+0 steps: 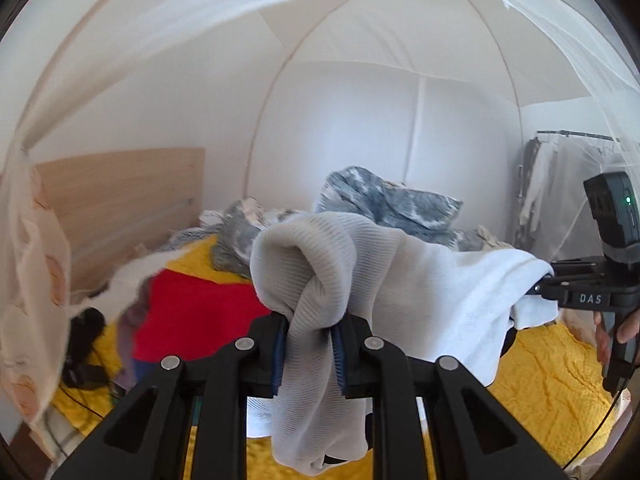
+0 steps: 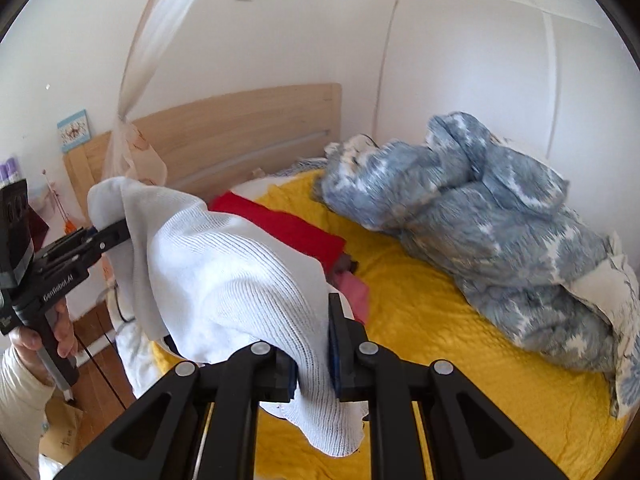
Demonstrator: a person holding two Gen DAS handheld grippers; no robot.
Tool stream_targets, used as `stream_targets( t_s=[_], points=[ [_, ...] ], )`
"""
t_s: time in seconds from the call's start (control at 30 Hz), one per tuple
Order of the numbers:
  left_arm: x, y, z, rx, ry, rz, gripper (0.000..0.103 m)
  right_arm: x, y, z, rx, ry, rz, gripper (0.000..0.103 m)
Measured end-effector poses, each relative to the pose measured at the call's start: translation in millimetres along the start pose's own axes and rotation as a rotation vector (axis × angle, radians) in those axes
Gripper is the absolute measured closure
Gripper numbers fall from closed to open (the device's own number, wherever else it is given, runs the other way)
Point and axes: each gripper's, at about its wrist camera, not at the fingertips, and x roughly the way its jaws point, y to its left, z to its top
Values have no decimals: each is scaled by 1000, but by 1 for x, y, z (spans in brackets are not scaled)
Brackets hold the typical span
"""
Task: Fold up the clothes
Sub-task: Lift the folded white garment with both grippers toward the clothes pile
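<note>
White knit garment (image 1: 420, 280) hangs stretched between my tools; left tool (image 1: 310, 344) and right tool (image 2: 314, 356) both clamp it narrowly above the yellow bedspread (image 2: 460, 340); red cloth (image 2: 280, 224) lies beneath.

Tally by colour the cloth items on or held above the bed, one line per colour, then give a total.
White: 1, the knit garment held up between the left tongs and right tongs
Red: 1, the red garment
Pink: 1, the pink cloth
Blue-grey patterned: 1, the quilt
Yellow: 1, the bedspread
Total: 5
</note>
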Motion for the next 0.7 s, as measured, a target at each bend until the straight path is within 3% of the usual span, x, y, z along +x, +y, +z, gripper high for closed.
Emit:
stream_targets(
  t_s=[0.2, 0.37, 0.57, 0.7],
  points=[
    [-11, 47, 47, 2, -45, 106, 82, 27, 26, 54, 22, 0, 101, 91],
    [17, 80, 70, -23, 5, 125, 82, 70, 30, 80, 60, 50, 152, 91],
    [65, 111, 50, -30, 82, 139, 82, 139, 21, 78, 95, 163, 199, 91],
    [108, 136, 31, -91, 159, 153, 82, 191, 14, 78, 137, 233, 219, 91]
  ],
)
